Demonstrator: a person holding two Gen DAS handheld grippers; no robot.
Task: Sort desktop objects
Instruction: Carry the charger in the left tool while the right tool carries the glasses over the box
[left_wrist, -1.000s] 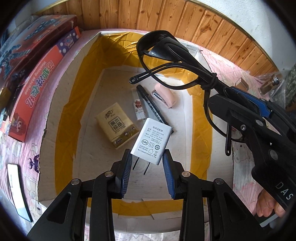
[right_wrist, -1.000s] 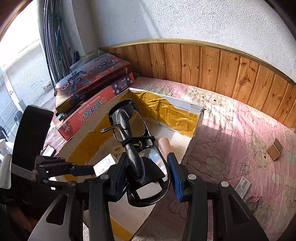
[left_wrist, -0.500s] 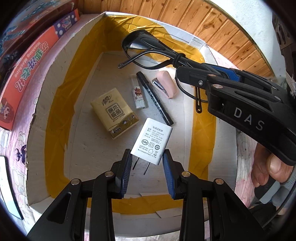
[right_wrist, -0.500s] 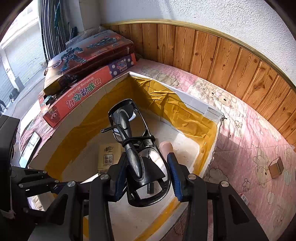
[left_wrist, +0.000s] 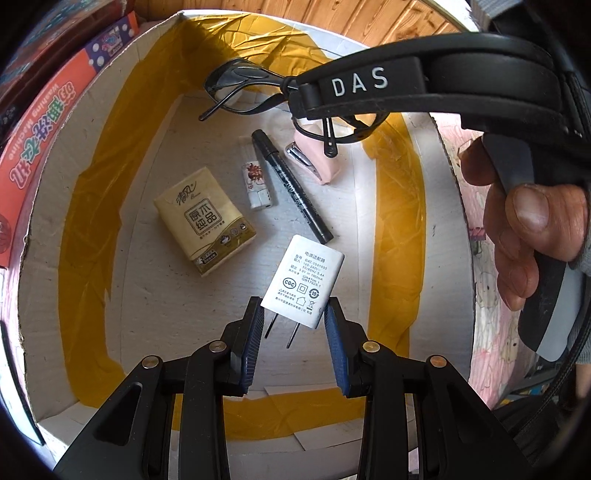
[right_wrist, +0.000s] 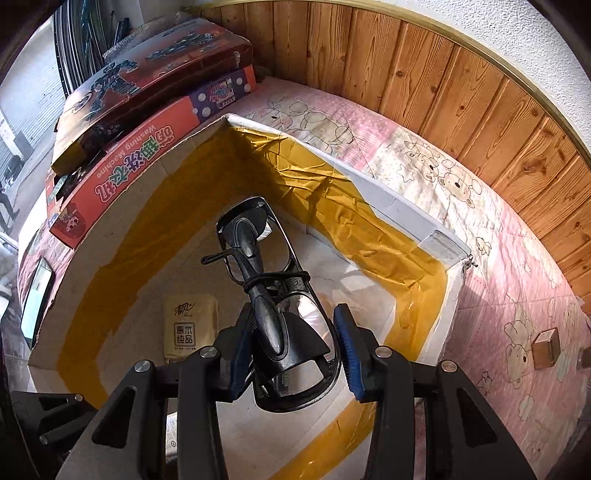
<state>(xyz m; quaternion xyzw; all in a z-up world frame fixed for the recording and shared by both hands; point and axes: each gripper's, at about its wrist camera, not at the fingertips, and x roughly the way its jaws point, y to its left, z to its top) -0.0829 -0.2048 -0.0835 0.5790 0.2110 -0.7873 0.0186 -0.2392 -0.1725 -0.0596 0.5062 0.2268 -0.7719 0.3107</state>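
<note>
1. The left gripper pinches a flat white plastic charger between ribbed blue pads; its two metal prongs point back toward the gripper, its long axis running away from it.
2. The right gripper clamps glossy black folded glasses, long axis pointing ahead over the cardboard box.
3. The box is white inside, lined with wrinkled yellow tape.
4. Only the left view shows the box floor's black marker, pink stapler, small white lighter and the person's hand.
5. Both views show the yellow tissue pack.
6. Only the right view shows wooden wall panelling and a pink bear-print cloth.
</note>
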